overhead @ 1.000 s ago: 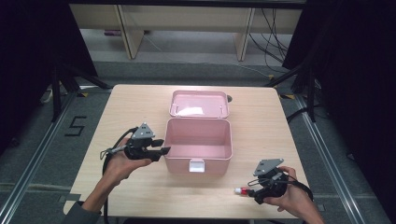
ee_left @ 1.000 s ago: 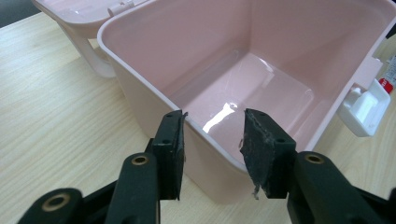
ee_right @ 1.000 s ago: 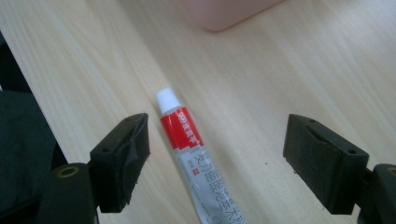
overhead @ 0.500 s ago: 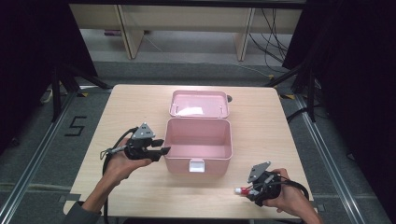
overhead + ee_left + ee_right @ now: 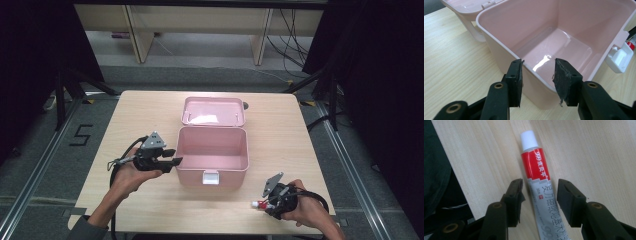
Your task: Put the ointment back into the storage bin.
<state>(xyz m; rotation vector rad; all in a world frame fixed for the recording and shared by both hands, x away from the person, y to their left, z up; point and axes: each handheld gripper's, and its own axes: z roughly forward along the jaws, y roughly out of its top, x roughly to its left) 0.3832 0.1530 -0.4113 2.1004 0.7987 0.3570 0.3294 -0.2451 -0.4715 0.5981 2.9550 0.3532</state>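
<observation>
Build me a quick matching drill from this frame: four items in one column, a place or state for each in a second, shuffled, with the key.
Items:
1. pink box
2. lid
3. ointment tube
4. left gripper

Places or states:
A. lies flat on the table near its front edge, between open jaws that have just been closing
B. one jaw outside the box wall, one inside
C. open and empty, white latch on its front
D. swung back flat behind the box

Pairs: 1-C, 2-D, 3-A, 4-B
</observation>
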